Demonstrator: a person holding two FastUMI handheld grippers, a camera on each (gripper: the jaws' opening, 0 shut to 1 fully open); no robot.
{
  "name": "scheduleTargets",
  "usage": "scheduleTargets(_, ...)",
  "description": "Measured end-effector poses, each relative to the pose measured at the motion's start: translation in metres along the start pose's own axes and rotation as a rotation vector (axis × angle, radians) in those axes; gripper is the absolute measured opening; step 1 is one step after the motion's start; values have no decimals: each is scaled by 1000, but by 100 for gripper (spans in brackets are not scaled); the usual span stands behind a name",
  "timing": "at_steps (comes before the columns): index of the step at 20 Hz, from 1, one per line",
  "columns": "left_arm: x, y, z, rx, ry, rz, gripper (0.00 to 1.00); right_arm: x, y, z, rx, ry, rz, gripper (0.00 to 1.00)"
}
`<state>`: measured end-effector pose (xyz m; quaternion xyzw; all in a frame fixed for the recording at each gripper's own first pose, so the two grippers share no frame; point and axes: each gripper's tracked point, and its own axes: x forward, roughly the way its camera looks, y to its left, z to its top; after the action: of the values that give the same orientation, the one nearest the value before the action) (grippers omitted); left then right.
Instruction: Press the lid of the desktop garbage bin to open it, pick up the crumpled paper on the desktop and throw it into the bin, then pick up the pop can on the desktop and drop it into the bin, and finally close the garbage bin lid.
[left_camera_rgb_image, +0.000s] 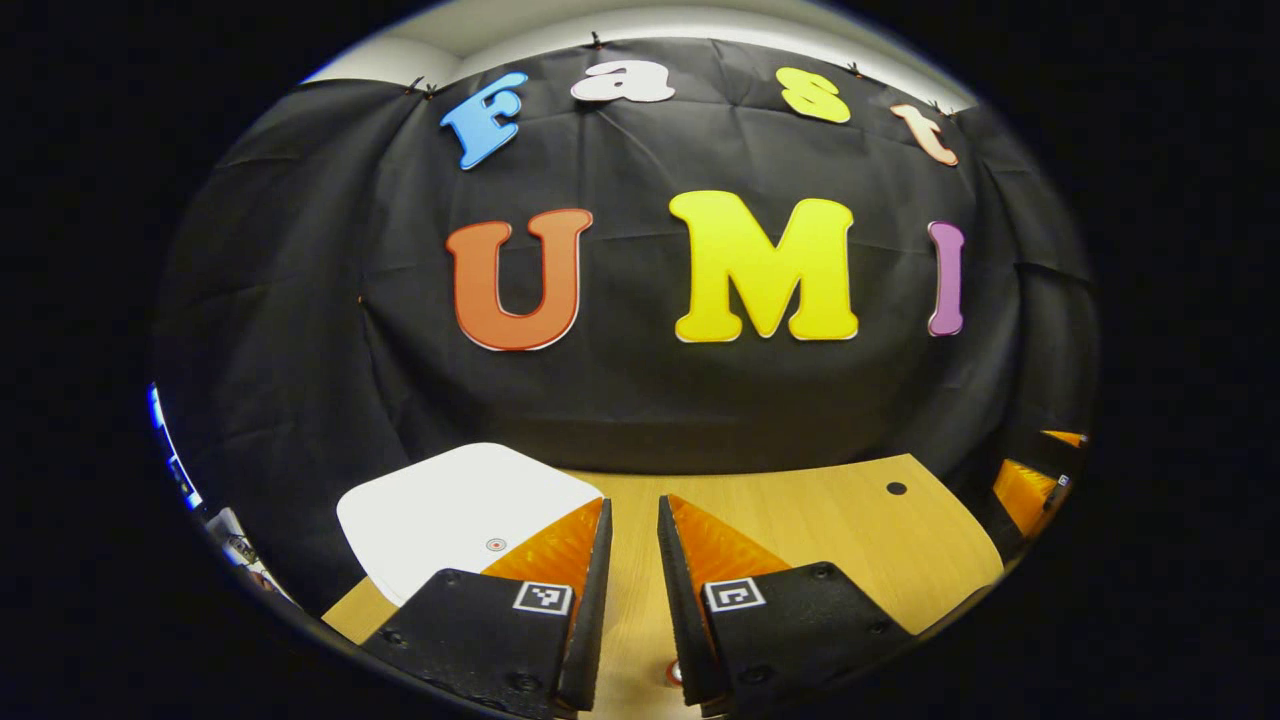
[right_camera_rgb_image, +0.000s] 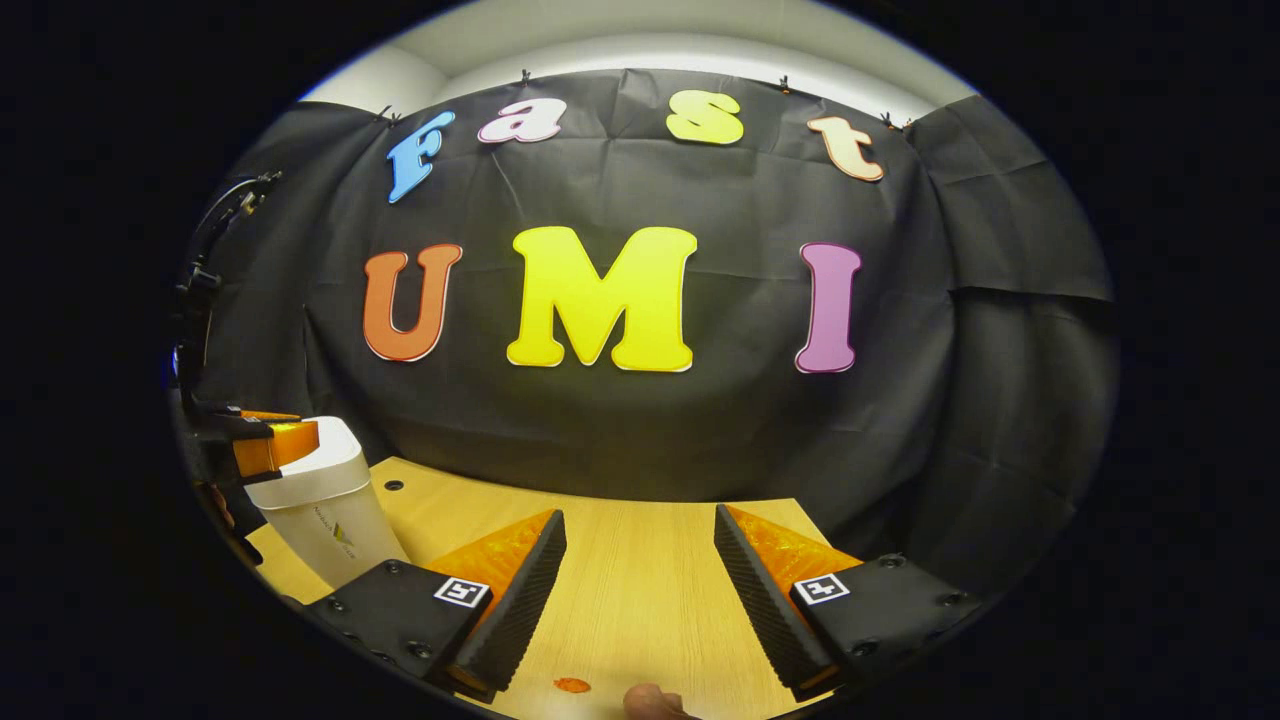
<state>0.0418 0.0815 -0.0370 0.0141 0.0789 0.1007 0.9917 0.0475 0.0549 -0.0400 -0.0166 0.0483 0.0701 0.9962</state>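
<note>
The white desktop bin (right_camera_rgb_image: 325, 505) stands at the table's left, its lid (left_camera_rgb_image: 455, 510) down flat. My left gripper (left_camera_rgb_image: 634, 520) hovers just right of the lid and slightly above it; a narrow gap is left between its jaws and nothing is in them. In the right gripper view the left gripper (right_camera_rgb_image: 275, 445) hangs over the bin's top at the left edge. My right gripper (right_camera_rgb_image: 640, 545) is wide open over bare table, holding nothing. A small red bit (left_camera_rgb_image: 675, 672) peeks out low between the left fingers; I cannot tell what it is.
The wooden table (right_camera_rgb_image: 640, 600) runs back to the black cloth wall. It has a small round hole (left_camera_rgb_image: 896, 488) near its far edge. The right gripper's tip (left_camera_rgb_image: 1030, 490) shows at the far right of the left gripper view. A small orange spot (right_camera_rgb_image: 572, 685) lies on the table.
</note>
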Motion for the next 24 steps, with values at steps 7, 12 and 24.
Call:
scheduleTargets(7,19,45,-21,-26,134,96,6,8,25,-10,-46,29,47,94)
scheduleTargets(12,19,58,-28,7,185,129,3,11,32,-23,-47,64,67,94)
scheduleTargets(24,25,60,-42,-113,262,173,3,17,26,-35,-44,100,59,94)
